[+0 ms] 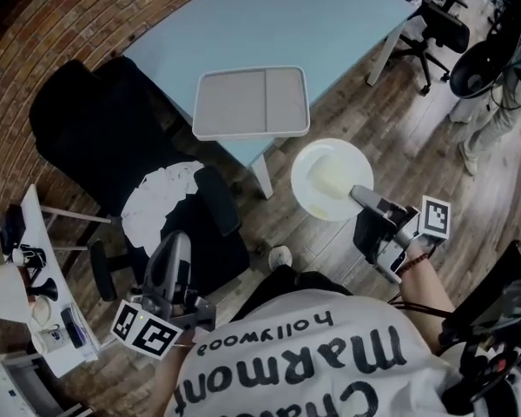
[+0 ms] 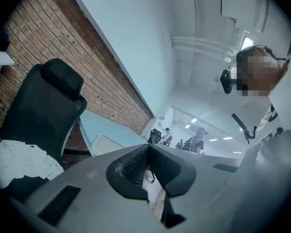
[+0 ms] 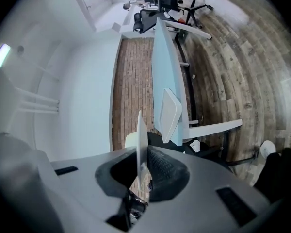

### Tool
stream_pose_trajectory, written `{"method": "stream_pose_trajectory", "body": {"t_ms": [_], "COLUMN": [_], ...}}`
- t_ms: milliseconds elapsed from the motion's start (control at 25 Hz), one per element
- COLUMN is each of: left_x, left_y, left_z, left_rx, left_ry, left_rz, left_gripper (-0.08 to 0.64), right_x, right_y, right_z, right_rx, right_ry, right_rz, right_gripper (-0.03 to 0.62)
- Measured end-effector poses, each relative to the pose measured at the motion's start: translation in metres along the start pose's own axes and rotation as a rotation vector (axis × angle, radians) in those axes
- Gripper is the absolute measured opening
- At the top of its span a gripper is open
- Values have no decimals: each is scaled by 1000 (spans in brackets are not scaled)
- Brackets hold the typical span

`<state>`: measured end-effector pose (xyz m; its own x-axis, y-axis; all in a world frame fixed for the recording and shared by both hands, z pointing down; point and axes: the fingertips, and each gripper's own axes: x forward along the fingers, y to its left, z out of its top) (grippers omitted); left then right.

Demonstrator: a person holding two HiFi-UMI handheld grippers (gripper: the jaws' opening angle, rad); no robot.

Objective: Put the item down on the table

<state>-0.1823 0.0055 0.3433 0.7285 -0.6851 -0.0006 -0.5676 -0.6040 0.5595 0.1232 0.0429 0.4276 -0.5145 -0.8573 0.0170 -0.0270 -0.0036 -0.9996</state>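
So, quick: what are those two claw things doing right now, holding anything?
Left gripper: closed, nothing between its jaws.
Right gripper: closed on the rim of a white plate.

We hold the left gripper [image 1: 175, 243] low at our left side, well short of the table's [image 1: 330, 24] near edge, with its jaws pointing toward that edge. In the left gripper view, the jaws are pressed together with nothing between them. Our right forearm [image 1: 430, 289] reaches forward. The right gripper [image 1: 365, 200] sits off the table, out beyond its near corner, with its jaws aimed to our left. They are clamped on the rim of a white plate [image 1: 326, 176], which the right gripper view shows edge-on.
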Motion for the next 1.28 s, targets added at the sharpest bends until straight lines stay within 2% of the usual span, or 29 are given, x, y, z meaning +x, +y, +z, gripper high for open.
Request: {"method": "stream_pose_trajectory", "body": {"t_ms": [440, 640, 840, 1280], "left_x": [60, 74, 86, 98], "left_y": [62, 77, 96, 115], "left_z": [55, 58, 63, 69], "left_rx": [14, 4, -21, -26], "left_ry": [-22, -10, -14, -24], "left_rz": [-25, -28, 6, 40], "left_gripper": [8, 8, 8, 8], "right_x": [80, 92, 108, 113], "right_y": [16, 10, 14, 8], "right_z": [43, 61, 81, 106], "right_rx": [-10, 0, 27, 16], "right_ry": [-43, -78, -119, -162], "right_rz": [25, 16, 55, 10], "right_gripper": [32, 32, 32, 32]}}
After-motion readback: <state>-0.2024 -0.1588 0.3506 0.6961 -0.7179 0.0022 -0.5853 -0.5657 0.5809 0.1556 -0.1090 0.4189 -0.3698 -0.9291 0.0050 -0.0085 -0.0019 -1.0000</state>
